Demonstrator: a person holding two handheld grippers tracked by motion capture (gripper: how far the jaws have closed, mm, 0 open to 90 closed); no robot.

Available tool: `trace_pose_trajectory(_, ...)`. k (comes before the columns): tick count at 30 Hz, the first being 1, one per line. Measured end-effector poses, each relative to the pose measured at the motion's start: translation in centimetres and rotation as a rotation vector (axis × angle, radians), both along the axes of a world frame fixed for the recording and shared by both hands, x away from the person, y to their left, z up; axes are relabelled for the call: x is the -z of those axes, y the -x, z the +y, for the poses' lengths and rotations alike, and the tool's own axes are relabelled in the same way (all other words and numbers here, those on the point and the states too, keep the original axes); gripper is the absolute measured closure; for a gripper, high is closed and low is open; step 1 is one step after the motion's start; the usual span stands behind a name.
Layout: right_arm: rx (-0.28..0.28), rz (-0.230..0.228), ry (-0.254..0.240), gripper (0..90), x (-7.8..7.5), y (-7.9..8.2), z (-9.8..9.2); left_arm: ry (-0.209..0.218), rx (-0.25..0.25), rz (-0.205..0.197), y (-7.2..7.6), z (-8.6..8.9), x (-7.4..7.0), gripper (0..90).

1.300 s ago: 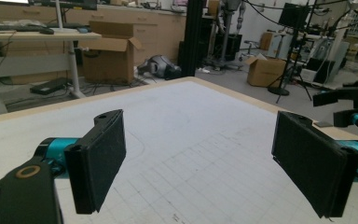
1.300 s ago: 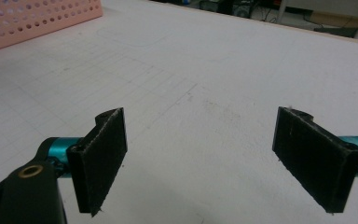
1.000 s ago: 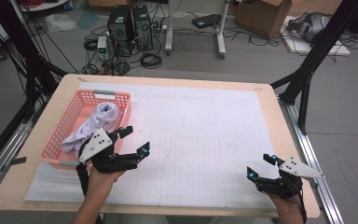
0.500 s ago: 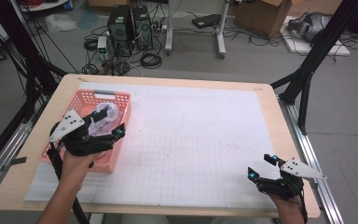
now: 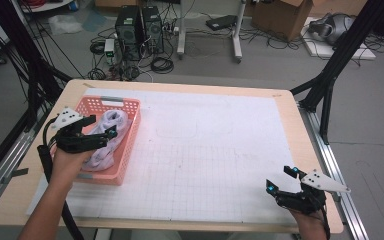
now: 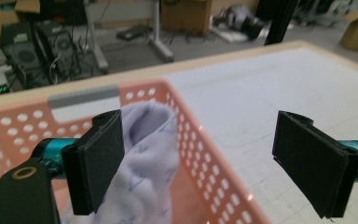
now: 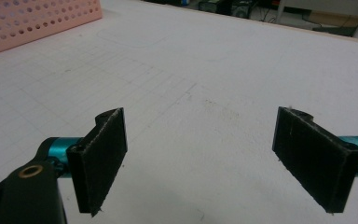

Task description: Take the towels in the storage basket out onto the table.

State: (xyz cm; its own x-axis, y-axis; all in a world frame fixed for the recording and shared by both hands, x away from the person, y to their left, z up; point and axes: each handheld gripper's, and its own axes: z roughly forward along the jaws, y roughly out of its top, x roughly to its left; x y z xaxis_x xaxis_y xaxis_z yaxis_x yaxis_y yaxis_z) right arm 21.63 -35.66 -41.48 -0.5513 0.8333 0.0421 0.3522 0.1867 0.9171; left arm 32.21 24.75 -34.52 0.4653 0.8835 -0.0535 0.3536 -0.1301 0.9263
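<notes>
A pink perforated basket (image 5: 128, 145) sits at the table's left side and holds a pale lavender cloth (image 5: 107, 135). My left gripper (image 5: 100, 131) hovers over the basket, open, its jaws wide apart above the cloth (image 6: 147, 154) and the basket wall (image 6: 205, 158). Nothing is held between them. My right gripper (image 5: 280, 184) rests low near the table's front right corner, open and empty; in its own view the jaws straddle bare white gridded paper (image 7: 200, 116), with the basket (image 7: 32, 21) far off at the upper left.
A white gridded sheet (image 5: 205, 150) covers most of the wooden table (image 5: 300, 130). Beyond the far edge stand computer towers (image 5: 140, 27), cables and cardboard boxes on the floor. Black frame legs (image 5: 330, 75) rise at the right.
My left gripper has swung from the table in front of the basket to the left and back, over the basket and cloth. The right gripper has stayed still.
</notes>
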Motion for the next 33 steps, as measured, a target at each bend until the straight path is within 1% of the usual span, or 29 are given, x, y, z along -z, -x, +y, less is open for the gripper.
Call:
trace_pose_trajectory(2, -0.001, -0.002, 0.001, 16.6, 0.0, 0.0, 0.0, -0.017, -0.017, 0.02, -0.5, 0.3, 0.2, 17.3)
trace_pose_trajectory(5, 0.001, 0.001, 0.0, 16.6, 0.1, 0.0, 0.0, -0.04, -0.042, 0.062, -1.1, 0.6, 0.5, 17.5)
trace_pose_trajectory(11, -0.003, 0.003, 0.006, 16.6, 0.1, 0.0, 0.1, -0.106, -0.072, 0.185, -2.4, 1.1, 1.5, 17.6)
trace_pose_trajectory(13, -0.003, 0.003, 0.006, 16.6, 0.1, 0.0, 0.1, -0.115, -0.079, 0.23, -2.8, 1.2, 2.1, 17.9)
trace_pose_trajectory(15, -0.002, 0.004, 0.005, 16.6, 0.1, 0.0, 0.1, -0.113, -0.084, 0.271, -3.1, 1.2, 2.8, 18.9)
trace_pose_trajectory(18, -0.003, 0.004, 0.004, 16.6, 0.1, 0.0, 0.1, -0.15, -0.105, 0.314, -3.6, 1.2, 3.7, 19.5)
trace_pose_trajectory(20, -0.001, 0.003, 0.003, 16.6, 0.1, -0.1, 0.1, -0.163, -0.12, 0.327, -3.9, 1.1, 4.0, 20.2)
trace_pose_trajectory(21, -0.007, 0.004, 0.009, 16.7, 0.2, -0.1, 0.2, -0.17, -0.118, 0.338, -4.0, 1.1, 4.1, 20.0)
trace_pose_trajectory(22, -0.007, 0.01, 0.006, 16.7, 0.2, 0.0, 0.2, -0.185, -0.123, 0.355, -4.2, 1.1, 4.3, 20.0)
trace_pose_trajectory(23, -0.009, 0.006, 0.009, 16.6, 0.2, -0.1, 0.2, -0.209, -0.129, 0.391, -4.6, 1.2, 4.8, 19.9)
trace_pose_trajectory(24, -0.009, 0.008, 0.009, 16.6, 0.2, -0.1, 0.2, -0.209, -0.129, 0.391, -4.6, 1.2, 4.8, 19.9)
trace_pose_trajectory(25, -0.01, 0.003, 0.013, 16.6, 0.2, -0.1, 0.2, -0.211, -0.138, 0.4, -4.7, 1.2, 5.1, 19.6)
trace_pose_trajectory(27, -0.011, 0.005, 0.013, 16.7, 0.2, -0.2, 0.3, -0.2, -0.153, 0.414, -5.0, 1.2, 5.7, 19.2)
trace_pose_trajectory(28, -0.011, 0.004, 0.014, 16.6, 0.2, -0.2, 0.2, -0.221, -0.158, 0.437, -5.2, 1.3, 6.3, 19.0)
trace_pose_trajectory(29, -0.011, 0.006, 0.013, 16.6, 0.2, -0.1, 0.2, -0.221, -0.158, 0.437, -5.2, 1.3, 6.3, 19.0)
trace_pose_trajectory(30, -0.011, 0.006, 0.013, 16.6, 0.2, -0.1, 0.2, -0.233, -0.162, 0.442, -5.3, 1.2, 6.5, 19.0)
trace_pose_trajectory(31, -0.008, 0.009, 0.012, 16.6, 0.3, -0.1, 0.2, -0.236, -0.161, 0.445, -5.3, 1.2, 6.5, 19.3)
trace_pose_trajectory(32, -0.01, 0.007, 0.013, 16.6, 0.3, -0.2, 0.2, -0.231, -0.161, 0.449, -5.4, 1.2, 6.5, 19.9)
trace_pose_trajectory(33, -0.012, 0.008, 0.016, 16.7, 0.3, -0.2, 0.2, -0.217, -0.159, 0.47, -5.5, 1.4, 6.7, 20.7)
